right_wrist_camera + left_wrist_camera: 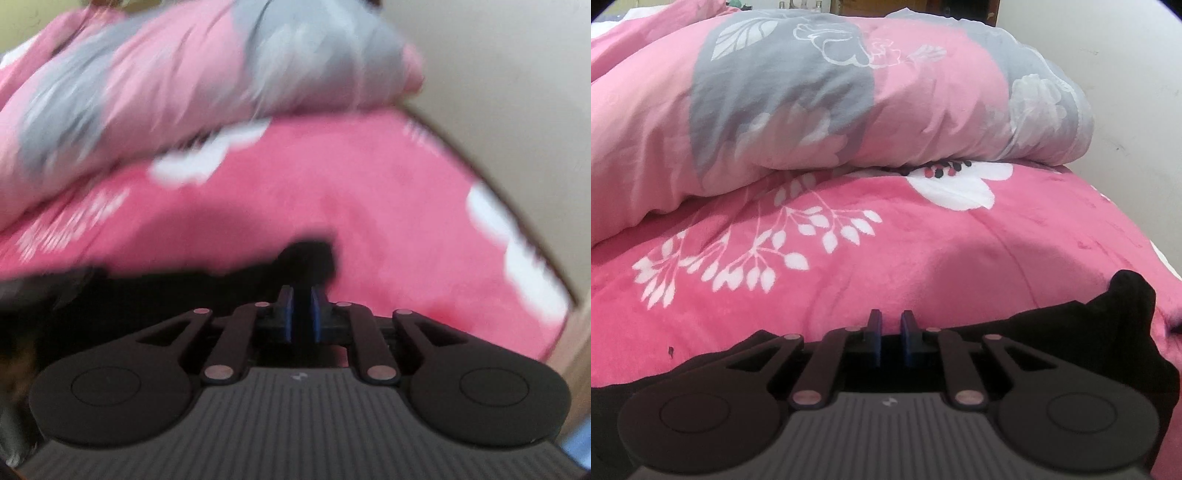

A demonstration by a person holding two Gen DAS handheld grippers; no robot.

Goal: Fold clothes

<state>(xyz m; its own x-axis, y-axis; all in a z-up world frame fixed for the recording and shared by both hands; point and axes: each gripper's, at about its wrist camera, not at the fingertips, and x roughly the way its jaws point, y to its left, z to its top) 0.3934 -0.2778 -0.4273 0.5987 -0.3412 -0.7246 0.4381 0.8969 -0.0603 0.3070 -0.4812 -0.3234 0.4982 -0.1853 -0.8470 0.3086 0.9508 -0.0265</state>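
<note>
A black garment [1108, 332] lies on the pink floral blanket [923, 251], its edge running left to right under my left gripper [891, 325]. The blue pads [875, 339] stand nearly together, and the dark cloth's edge sits low between them. One corner of the garment [1130, 291] pokes up at the right. The right wrist view is blurred by motion. There my right gripper [301, 299] is also narrowed, with the black garment [306, 258] bunched just ahead of its fingertips and stretching off to the left.
A puffy pink and grey floral quilt [812, 103] is piled at the back of the bed. A pale wall [1126, 92] stands on the right, close to the bed's right edge [517, 221].
</note>
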